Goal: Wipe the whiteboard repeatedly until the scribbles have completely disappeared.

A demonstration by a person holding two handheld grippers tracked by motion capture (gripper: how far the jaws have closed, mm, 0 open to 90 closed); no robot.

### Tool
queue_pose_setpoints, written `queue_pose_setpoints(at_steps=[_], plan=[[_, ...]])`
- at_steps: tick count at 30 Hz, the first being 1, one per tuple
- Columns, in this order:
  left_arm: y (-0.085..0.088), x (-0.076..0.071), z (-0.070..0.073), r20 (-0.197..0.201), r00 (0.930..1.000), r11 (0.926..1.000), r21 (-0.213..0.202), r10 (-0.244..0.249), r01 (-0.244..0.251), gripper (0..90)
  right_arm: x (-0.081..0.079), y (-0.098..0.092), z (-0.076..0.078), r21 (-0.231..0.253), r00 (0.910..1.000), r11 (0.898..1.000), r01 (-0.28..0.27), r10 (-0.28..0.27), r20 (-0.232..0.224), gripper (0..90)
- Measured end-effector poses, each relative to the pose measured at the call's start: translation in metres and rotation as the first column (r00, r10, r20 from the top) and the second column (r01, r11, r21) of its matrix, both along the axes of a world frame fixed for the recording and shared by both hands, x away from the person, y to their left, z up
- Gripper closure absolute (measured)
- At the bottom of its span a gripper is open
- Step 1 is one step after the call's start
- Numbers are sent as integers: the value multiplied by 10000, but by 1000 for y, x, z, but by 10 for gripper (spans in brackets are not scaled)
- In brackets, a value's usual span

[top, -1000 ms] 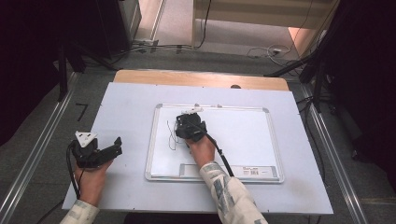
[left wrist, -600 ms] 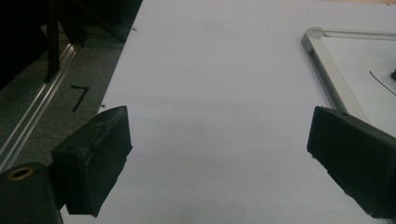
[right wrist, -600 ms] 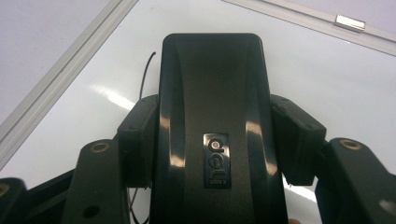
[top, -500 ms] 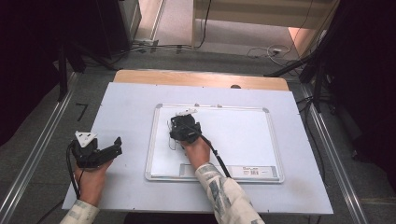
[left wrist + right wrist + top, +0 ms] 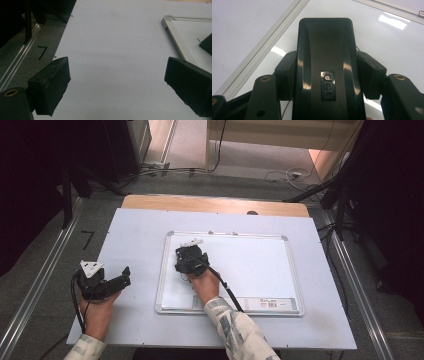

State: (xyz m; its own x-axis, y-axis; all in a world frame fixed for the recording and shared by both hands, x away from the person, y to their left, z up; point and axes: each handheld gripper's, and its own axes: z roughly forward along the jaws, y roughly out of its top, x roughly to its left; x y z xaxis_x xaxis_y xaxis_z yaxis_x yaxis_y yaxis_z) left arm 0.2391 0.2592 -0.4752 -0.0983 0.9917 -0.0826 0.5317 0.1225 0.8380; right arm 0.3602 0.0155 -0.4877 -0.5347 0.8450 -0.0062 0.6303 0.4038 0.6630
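Clamped from both sides, a glossy black eraser (image 5: 325, 67) sits between the right gripper (image 5: 325, 75)'s jaws, pads pressed against its flanks. On its back is a small plate with raised lettering that looks like "deli", though glare makes me less than sure. Over to the high view: that right gripper (image 5: 190, 261) is on the whiteboard (image 5: 260, 265), toward its left side, with the person's right hand (image 5: 205, 282) behind it and a cable trailing back along the patterned sleeve (image 5: 235, 330). A few thin dark marks show on the board beside the gripper. A barcode sticker (image 5: 272, 303) sits on the board's lower frame, print too small to read. The board lies flat on a pale sheet (image 5: 130, 235) covering the table.

Left gripper (image 5: 117, 82) now: jaws spread wide, nothing between them, just the pale sheet beneath. From above, the left gripper (image 5: 107, 281) rests well left of the board, just off its silver frame (image 5: 175, 40).
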Motion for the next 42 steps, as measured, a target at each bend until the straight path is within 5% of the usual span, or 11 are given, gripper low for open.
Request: queue_pose_setpoints(at_steps=[20,25,42], plan=[[-1,1,-1,-42,10000,10000,34,-58,59,68,-26,15,0,-177,9978,9976,-668,667,-25,379],[0,0,-1,-41,10000,10000,17,-29,29,68,-24,13,0,-234,9966,9964,-819,820,32,378],[2,-2,-1,-34,10000,10000,-16,25,-25,68,1,-22,2,-332,10000,9994,-39,39,-19,378]])
